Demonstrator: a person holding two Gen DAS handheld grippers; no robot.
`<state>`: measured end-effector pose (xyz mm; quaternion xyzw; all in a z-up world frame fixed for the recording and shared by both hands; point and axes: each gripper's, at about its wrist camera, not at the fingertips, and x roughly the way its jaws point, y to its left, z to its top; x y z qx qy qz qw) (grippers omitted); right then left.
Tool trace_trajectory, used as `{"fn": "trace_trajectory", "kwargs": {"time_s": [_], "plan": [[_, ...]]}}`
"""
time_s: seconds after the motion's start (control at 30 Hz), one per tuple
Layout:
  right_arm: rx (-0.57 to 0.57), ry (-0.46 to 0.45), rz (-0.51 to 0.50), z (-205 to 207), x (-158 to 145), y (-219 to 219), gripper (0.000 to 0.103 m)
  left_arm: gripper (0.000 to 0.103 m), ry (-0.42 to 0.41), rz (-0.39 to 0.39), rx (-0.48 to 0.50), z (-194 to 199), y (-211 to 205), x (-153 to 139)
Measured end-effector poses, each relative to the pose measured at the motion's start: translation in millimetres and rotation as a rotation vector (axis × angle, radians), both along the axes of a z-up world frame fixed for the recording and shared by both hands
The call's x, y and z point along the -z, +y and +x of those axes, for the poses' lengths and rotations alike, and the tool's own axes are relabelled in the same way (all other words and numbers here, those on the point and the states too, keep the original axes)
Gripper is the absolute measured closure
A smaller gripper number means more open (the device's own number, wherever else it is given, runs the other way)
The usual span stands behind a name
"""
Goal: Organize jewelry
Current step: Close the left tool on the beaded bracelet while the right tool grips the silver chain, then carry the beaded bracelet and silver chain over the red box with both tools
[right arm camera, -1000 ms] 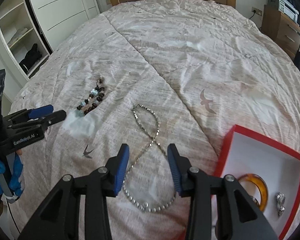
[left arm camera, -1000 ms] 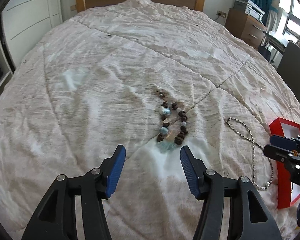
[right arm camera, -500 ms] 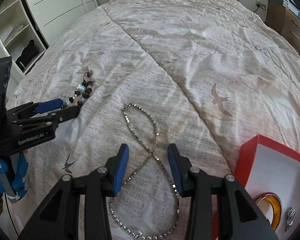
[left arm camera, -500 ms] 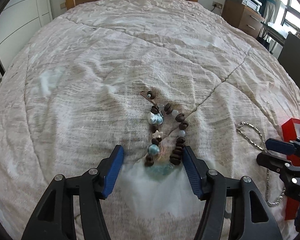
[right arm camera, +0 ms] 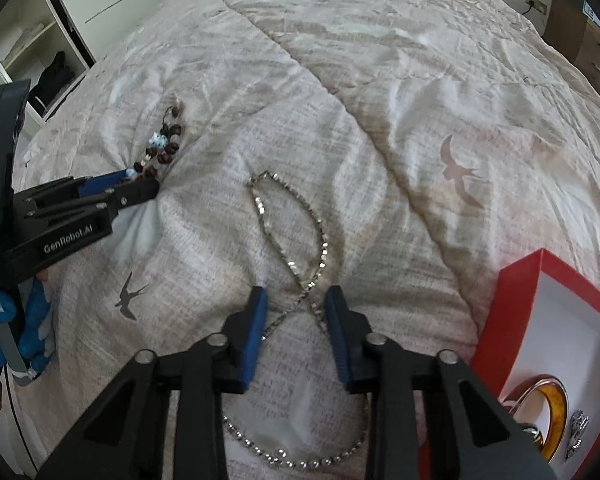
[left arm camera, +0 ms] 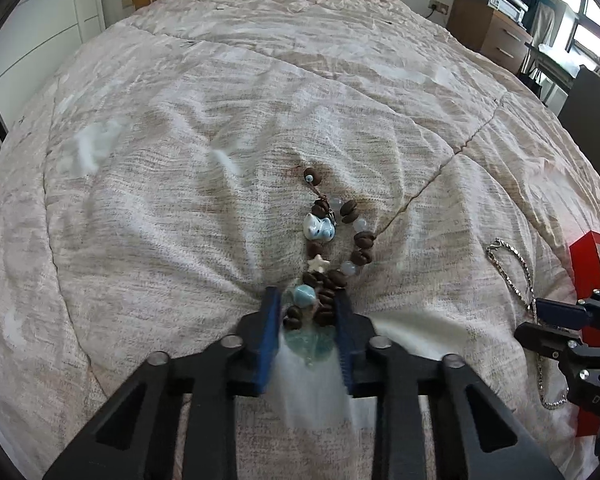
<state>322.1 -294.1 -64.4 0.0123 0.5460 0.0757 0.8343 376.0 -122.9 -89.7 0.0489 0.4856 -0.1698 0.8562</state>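
Left gripper [left arm camera: 306,312] of ours clamps the brown-and-blue beaded bracelet [left arm camera: 332,248] on the beige quilted bed [left arm camera: 180,160], while our right gripper [right arm camera: 294,320] gapes astride the looped silver chain [right arm camera: 296,248].

text: "GenRobot.AI" | on: black plastic body of the left gripper [right arm camera: 72,236] | text: partial "DAS" | on: black right gripper [left arm camera: 594,398] body

The right hand-held gripper [right arm camera: 296,304] straddles the silver chain's [right arm camera: 292,236] crossing, seemingly not yet gripping, left of the red box [right arm camera: 512,320].
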Motion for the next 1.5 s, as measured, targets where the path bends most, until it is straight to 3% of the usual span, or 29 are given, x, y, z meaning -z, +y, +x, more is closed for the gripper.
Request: {"fn": "trace_trajectory", "kwargs": {"time_s": [0.13, 0.43, 0.77, 1.5], "plan": [[-0.004, 0.006, -0.001, -3, -2, 1, 0.087, 0.09, -0.003, 0.003, 0.007, -6, 2, -2], [-0.019, 0.01, -0.003, -19, -7, 9, 0.1, 0.09, -0.025, 0.015, 0.014, -29, 8, -12], [-0.022, -0.017, 0.03, -60, -24, 25, 0.1, 0.093, -0.101, 0.023, 0.016, -63, 13, -51], [-0.024, -0.178, 0.052, -152, -118, 54, 0.1, 0.093, -0.245, 0.0, 0.028, -157, 36, -138]]}}
